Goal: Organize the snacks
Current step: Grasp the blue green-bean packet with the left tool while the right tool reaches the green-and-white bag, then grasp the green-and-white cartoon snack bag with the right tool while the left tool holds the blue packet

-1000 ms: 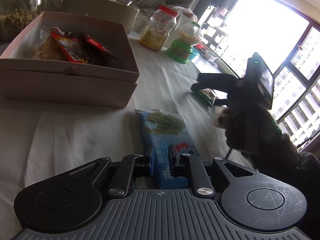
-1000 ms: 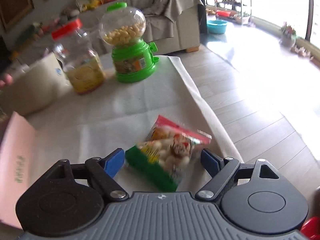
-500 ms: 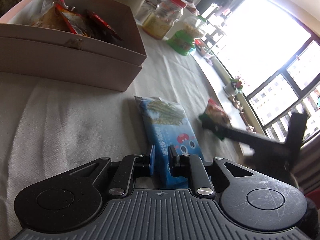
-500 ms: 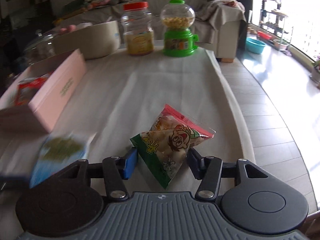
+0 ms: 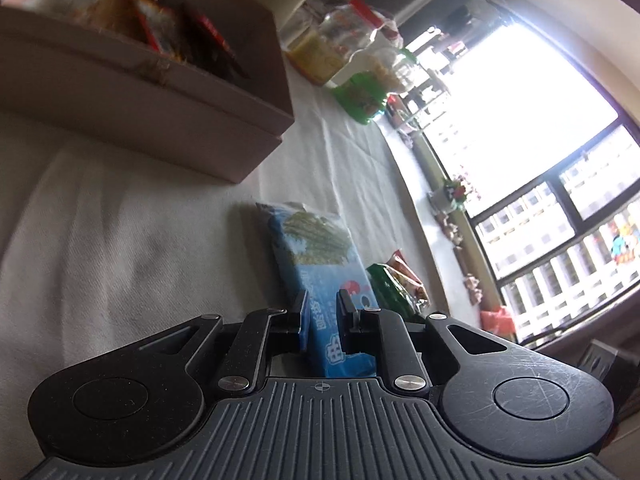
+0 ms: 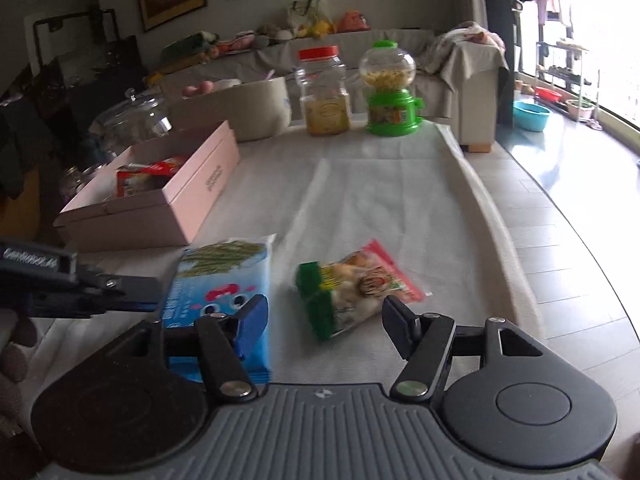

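Note:
My left gripper (image 5: 322,310) is shut on the near end of a blue snack packet (image 5: 316,252) that lies on the white cloth; the packet also shows in the right wrist view (image 6: 224,276). A green and red snack bag (image 6: 352,284) lies on the cloth just beyond my right gripper (image 6: 324,322), which is open and empty. The bag also shows in the left wrist view (image 5: 396,282), right of the blue packet. A pink box (image 6: 192,196) holding several red snack packets sits to the left, and shows in the left wrist view (image 5: 140,96).
A red-lidded jar (image 6: 324,92), a green candy dispenser (image 6: 390,90) and a beige tub (image 6: 244,106) stand at the table's far end. A glass jar (image 6: 128,120) is behind the box. The table's right edge (image 6: 500,240) drops to the floor.
My right gripper has let go of the green and red bag, opened wide and pulled back; the bag now lies on the cloth. My left gripper stays shut on the blue packet.

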Tool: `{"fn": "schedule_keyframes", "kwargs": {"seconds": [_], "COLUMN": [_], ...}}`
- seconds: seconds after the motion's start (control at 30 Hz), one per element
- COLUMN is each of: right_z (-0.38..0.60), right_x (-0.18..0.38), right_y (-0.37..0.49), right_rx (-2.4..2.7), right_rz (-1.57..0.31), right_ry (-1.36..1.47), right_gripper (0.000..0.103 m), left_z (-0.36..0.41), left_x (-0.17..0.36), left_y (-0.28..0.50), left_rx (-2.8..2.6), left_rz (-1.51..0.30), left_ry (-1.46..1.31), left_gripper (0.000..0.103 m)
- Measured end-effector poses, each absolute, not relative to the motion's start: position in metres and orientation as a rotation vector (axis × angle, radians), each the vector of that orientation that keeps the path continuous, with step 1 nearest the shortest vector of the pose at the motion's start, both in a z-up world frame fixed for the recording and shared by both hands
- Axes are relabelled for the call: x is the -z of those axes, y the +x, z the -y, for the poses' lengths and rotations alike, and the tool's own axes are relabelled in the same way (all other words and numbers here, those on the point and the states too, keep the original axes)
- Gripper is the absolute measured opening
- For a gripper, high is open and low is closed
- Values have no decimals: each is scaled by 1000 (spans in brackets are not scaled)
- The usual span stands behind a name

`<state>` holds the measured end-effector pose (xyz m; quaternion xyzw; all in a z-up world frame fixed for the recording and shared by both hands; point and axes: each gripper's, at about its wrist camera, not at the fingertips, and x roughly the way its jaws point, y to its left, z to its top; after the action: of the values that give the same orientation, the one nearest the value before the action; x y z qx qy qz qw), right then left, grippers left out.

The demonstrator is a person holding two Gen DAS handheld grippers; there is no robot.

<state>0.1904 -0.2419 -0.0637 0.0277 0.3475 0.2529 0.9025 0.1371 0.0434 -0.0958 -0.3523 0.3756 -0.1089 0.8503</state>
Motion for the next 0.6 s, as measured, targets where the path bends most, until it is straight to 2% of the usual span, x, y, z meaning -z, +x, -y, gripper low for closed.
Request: {"fn": "schedule_keyframes", "kwargs": {"seconds": [0.27, 0.37, 0.43, 0.6], "right_z": [227, 228, 226, 218], "right_x": [78, 78, 77, 72], "right_y": [184, 178, 173, 155], "right_rx": [-525, -540, -575, -670], "right_rz": [-730, -728, -727, -713], "right_ry": [20, 29, 27, 4], "right_gripper": [62, 54, 48, 46], "left_z": [-41, -33, -25, -13], "left_x": [102, 99, 95, 72], "left_y": [153, 158, 158, 144], "left_rx": [186, 227, 250, 294], "left_rz": [-795, -799, -806, -780], "left_ry": [-730, -718, -686, -603], "left_gripper": [20, 20, 31, 33]}}
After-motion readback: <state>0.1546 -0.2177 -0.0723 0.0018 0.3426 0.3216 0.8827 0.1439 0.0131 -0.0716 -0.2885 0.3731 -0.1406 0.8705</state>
